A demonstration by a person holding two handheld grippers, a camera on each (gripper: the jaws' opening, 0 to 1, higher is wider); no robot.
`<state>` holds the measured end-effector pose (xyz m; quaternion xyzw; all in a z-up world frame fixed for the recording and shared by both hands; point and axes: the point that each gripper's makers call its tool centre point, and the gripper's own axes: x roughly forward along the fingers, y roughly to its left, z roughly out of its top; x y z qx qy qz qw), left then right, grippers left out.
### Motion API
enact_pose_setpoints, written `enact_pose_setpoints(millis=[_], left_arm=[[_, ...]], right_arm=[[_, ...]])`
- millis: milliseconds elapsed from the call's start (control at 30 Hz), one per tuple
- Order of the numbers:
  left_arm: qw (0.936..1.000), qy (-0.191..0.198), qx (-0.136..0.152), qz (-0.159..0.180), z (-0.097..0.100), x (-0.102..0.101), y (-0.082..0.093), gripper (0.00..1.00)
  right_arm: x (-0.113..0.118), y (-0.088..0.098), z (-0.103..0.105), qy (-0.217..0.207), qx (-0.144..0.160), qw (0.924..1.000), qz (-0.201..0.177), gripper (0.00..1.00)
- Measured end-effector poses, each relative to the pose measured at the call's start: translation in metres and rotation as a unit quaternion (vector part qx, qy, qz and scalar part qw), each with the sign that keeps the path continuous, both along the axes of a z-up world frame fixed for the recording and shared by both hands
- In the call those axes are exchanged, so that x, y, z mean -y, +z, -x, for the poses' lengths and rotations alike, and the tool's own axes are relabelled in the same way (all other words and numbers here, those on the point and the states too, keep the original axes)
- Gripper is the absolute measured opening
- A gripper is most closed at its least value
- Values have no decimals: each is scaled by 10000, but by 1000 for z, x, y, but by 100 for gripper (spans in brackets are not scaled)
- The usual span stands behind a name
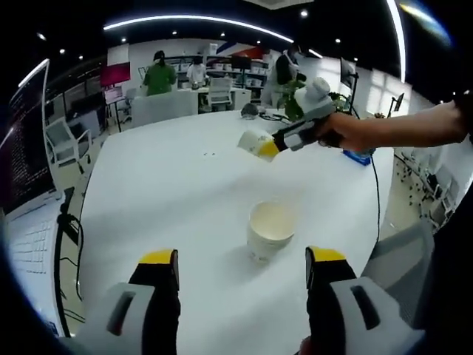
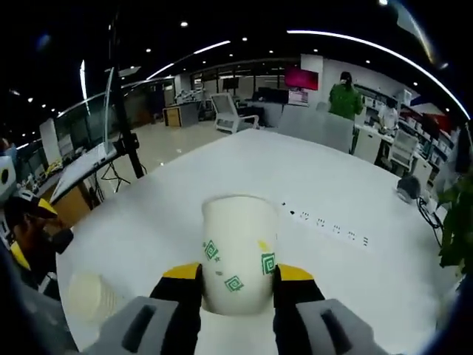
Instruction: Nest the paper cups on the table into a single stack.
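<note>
Round white table [image 1: 185, 185], office chairs and people well behind. Upright white paper cup [image 1: 270, 231] on the table ahead of the left gripper [image 1: 242, 268], jaws wide apart, holding nothing. Right gripper [image 2: 238, 283] clamped on a white paper cup with green squares [image 2: 238, 251], lifted off the table; its mouth is hidden.

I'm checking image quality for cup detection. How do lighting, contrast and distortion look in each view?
Left gripper view: fisheye bends the ceiling light strips into arcs; the upright cup is pale on the white table, low contrast, with a faint shadow. Right gripper view: the held cup is sharp, its green marks legible; the cup lying at lower left is soft.
</note>
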<state>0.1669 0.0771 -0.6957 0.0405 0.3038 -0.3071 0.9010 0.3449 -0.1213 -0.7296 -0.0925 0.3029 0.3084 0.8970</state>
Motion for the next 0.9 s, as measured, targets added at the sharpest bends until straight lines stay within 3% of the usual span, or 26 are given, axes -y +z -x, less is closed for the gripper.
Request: enact_pose_setpoints(millis=[67, 167, 200, 300, 400, 500, 833, 900], left_arm=[[10000, -24, 23, 69, -2, 3, 5, 68], [9997, -103, 22, 220, -7, 10, 15, 65], [9995, -133, -6, 296, -8, 12, 17, 63], [9992, -215, 84, 317, -13, 18, 28, 64], [9985, -351, 93, 417, -17, 26, 34, 61], [9975, -387, 66, 587, -17, 32, 43, 57], [9945, -656, 134, 801, -20, 51, 57, 57], [9936, -659, 141, 902, -22, 53, 57, 53]], right_arm=[[-6, 15, 11, 104, 138, 9998, -29, 36], [-5, 22, 18, 170, 230, 9995, -97, 36], [-10, 38, 28, 211, 347, 9989, -250, 36], [-17, 46, 34, 327, 489, 9977, -339, 36], [-28, 60, 55, 531, 629, 9961, -311, 36], [-37, 61, 69, 712, 741, 9944, -239, 36], [-71, 72, 118, 1423, 957, 9851, -93, 36], [-74, 67, 127, 1663, 1049, 9803, 191, 36]])
